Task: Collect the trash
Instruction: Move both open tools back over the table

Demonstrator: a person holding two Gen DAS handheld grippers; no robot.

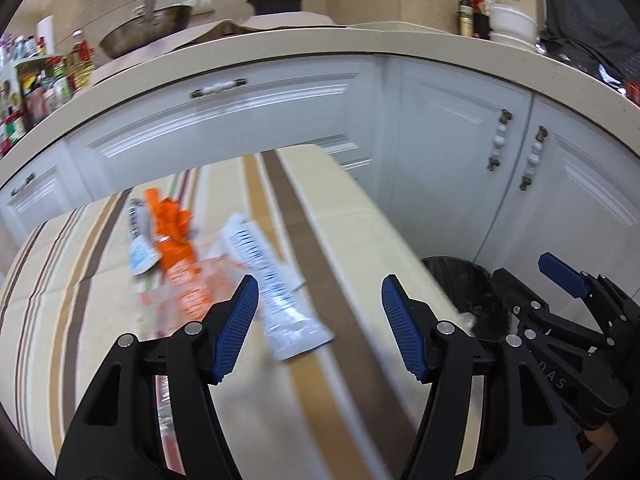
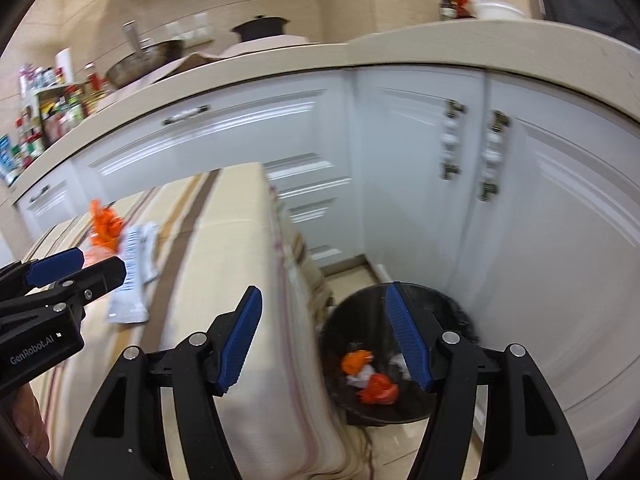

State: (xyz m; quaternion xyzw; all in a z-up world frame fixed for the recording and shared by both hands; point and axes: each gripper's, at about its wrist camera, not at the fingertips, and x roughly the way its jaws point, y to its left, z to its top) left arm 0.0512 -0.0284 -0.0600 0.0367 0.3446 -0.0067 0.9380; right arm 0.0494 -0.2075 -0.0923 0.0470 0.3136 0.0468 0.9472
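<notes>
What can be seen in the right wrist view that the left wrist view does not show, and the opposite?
Only the right wrist view looks into the black trash bin: orange scraps and white paper lie inside. It also shows the floor beside it.

Only the left wrist view shows the small blue-and-white packet beside the orange wrapper.

Both show the striped table, the long white wrapper, the white cabinets, and the left gripper and right gripper, both open and empty.

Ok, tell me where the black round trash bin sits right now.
The black round trash bin stands on the floor, right of the striped cloth-covered table, before the white cabinet doors, under the open right gripper.
</notes>
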